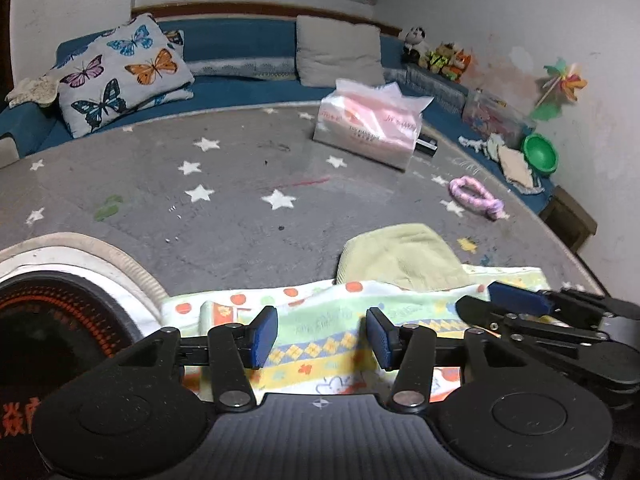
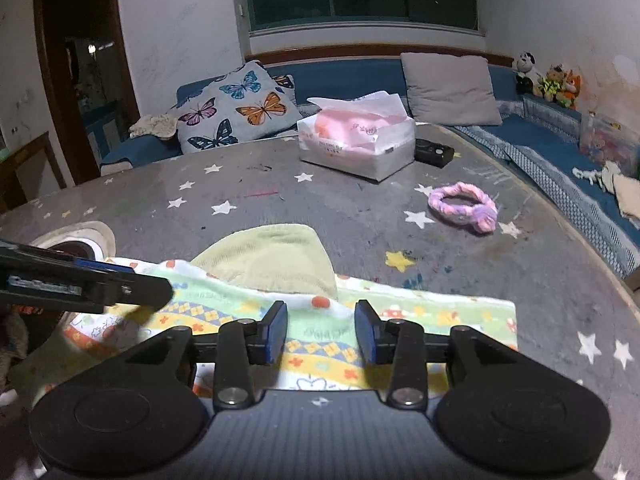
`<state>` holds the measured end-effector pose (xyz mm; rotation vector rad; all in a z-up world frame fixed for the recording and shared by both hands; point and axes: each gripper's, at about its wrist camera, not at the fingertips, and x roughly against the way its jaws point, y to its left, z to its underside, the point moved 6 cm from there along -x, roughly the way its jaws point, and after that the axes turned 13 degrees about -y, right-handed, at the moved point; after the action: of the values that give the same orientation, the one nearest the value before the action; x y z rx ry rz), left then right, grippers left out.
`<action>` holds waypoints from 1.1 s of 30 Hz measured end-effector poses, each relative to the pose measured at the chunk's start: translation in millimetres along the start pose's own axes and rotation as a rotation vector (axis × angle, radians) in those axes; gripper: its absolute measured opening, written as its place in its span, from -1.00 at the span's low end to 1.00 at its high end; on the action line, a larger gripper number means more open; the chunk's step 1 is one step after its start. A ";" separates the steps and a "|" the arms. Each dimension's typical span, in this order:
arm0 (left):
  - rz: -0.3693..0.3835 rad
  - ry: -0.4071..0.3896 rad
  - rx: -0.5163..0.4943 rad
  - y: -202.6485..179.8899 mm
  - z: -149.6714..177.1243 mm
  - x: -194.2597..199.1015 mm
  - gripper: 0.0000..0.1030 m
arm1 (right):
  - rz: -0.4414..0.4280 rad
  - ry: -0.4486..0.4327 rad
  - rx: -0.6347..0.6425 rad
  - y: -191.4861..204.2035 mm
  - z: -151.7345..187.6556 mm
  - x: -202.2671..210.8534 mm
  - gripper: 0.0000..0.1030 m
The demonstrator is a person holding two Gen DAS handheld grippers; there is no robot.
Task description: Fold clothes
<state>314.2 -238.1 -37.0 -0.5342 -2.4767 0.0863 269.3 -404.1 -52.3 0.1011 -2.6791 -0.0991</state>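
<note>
Patterned cloth (image 1: 320, 320) spread flat at the near edge of the grey starred desk (image 1: 240, 208), with a pale green garment (image 1: 400, 256) lying on its far edge. Left tongs (image 1: 322, 336) poised over the cloth, jaws parted, nothing gripped, cloth showing in the gap. Right tongs (image 2: 321, 330) likewise parted over the cloth, empty.

Only in the left view: right tongs coming in from the right edge, blue pad over the cloth's right part; a round heater (image 1: 60, 320) at near left, its grille glowing orange; a green bowl (image 1: 540, 154) and a pinwheel (image 1: 560, 84) at far right.

Only in the right view: left tongs entering from the left; a doorway (image 2: 80, 80) at far left; the cloth's right corner.

In both: tissue pack (image 2: 356, 140), pink headband (image 2: 464, 206), butterfly pillow (image 2: 236, 108).
</note>
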 end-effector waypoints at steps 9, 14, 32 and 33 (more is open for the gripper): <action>-0.014 -0.007 -0.035 -5.6 8.0 16.5 0.42 | -0.040 -0.009 0.008 12.7 0.2 31.3 0.23; -0.017 -0.023 -0.070 -12.2 17.3 38.7 0.62 | -0.053 -0.010 0.003 20.6 13.5 56.0 0.41; -0.040 -0.076 -0.160 -13.7 66.8 90.3 0.82 | 0.040 -0.055 0.052 28.3 51.4 112.3 0.42; -0.039 -0.081 -0.159 -12.9 67.2 92.5 0.82 | 0.033 -0.062 0.044 28.8 49.7 114.6 0.42</action>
<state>202.7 -209.4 -39.5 -0.5579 -2.5858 -0.1071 143.2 -382.9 -43.8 0.0679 -2.7446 -0.0336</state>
